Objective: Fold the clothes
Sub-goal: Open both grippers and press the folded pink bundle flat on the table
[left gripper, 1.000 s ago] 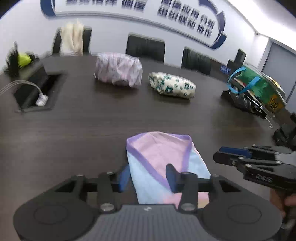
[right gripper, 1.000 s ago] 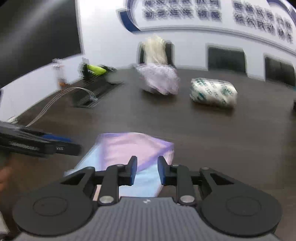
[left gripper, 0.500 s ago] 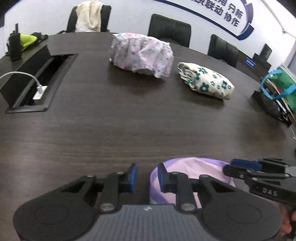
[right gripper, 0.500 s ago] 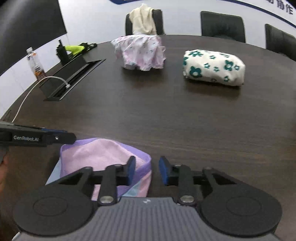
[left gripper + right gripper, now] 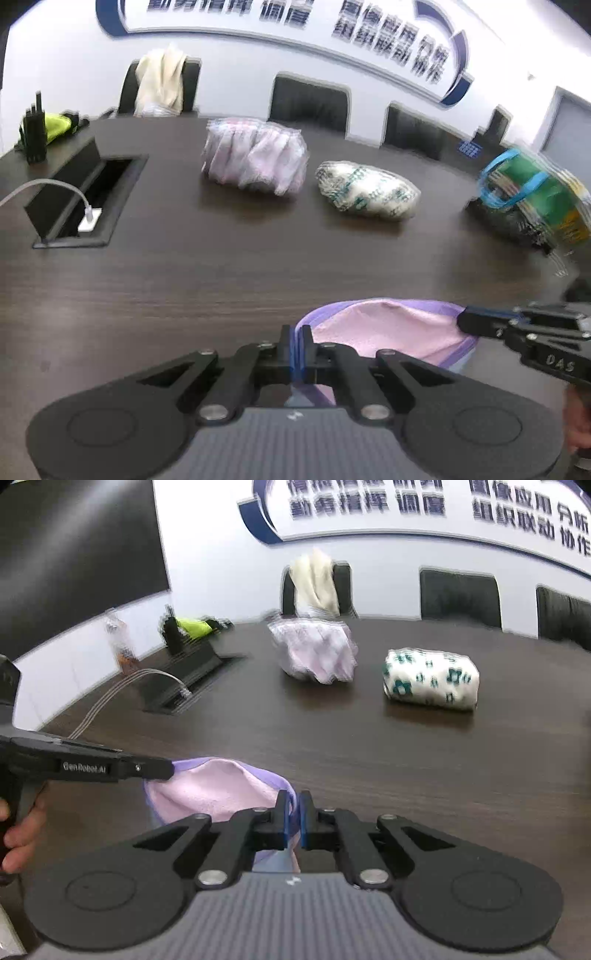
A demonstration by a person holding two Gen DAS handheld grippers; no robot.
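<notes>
Garment [image 5: 384, 334], pink with purple trim, sits low in both wrist views, near the bottom centre, its upper edge lifted above the dark table [image 5: 221, 280]. The left gripper [image 5: 296, 350] is clamped tight on the purple hem at one end; the right gripper [image 5: 293, 825] pinches the hem at the other end, fabric showing between its blue pads [image 5: 305, 827]. Each tool enters the other's view from the side. Higher in the frame lie a bundled pink floral piece [image 5: 255, 160] and a rolled white piece with green flowers [image 5: 367, 190], just beside each other. At left, a cable box [image 5: 85, 199] is sunk in the tabletop; black chairs [image 5: 308, 103] line the far wall.
</notes>
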